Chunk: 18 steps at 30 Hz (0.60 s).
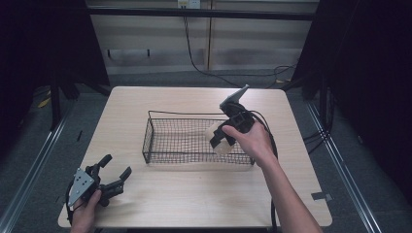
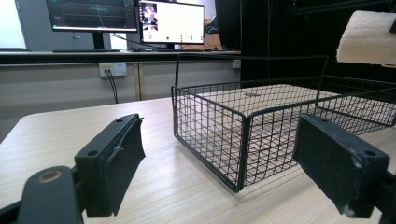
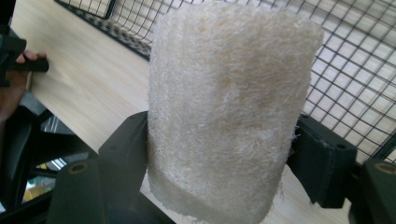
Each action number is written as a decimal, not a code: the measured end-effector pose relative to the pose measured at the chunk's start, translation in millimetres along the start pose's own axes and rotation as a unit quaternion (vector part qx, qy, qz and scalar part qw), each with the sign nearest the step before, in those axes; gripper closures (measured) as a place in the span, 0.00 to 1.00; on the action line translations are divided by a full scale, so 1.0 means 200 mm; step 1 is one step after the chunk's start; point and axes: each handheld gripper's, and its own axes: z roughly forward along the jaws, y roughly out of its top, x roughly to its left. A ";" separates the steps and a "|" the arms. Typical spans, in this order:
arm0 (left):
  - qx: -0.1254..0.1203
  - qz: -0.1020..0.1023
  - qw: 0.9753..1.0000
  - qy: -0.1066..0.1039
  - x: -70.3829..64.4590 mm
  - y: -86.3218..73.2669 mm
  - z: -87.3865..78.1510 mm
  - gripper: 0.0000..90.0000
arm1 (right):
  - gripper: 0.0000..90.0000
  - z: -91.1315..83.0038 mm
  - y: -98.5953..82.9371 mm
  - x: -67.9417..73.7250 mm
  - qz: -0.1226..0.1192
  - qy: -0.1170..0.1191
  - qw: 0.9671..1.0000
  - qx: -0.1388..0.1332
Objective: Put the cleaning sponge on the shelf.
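Bristling cream loofah cylinder [image 3: 229,112], fibrous, in right claw [image 3: 219,163]

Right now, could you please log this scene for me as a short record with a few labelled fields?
surface: wooden table
container: black wire basket, at table centre
held item: pale fibrous loofah sponge, raised above the basket's right end
right gripper: shut on the sponge
left gripper: open, holding nothing, near the table's front-left corner
basket contents: nothing visible inside
background: two monitors on a bench

Overhead and low views, shared basket [image 1: 194,141]
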 end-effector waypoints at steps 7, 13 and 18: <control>0.000 0.000 1.000 0.000 0.00 0.00 0.00 0.17 | 0.29 -0.01 0.01 -0.05 0.029 -0.013 0.999 -0.011; 0.000 0.000 1.000 0.000 0.00 0.00 0.00 0.17 | 0.30 -0.02 0.02 -0.10 0.051 -0.022 0.998 -0.016; 0.000 0.000 1.000 0.000 0.00 0.00 0.00 0.17 | 0.30 -0.02 0.03 -0.13 0.062 -0.026 0.998 -0.017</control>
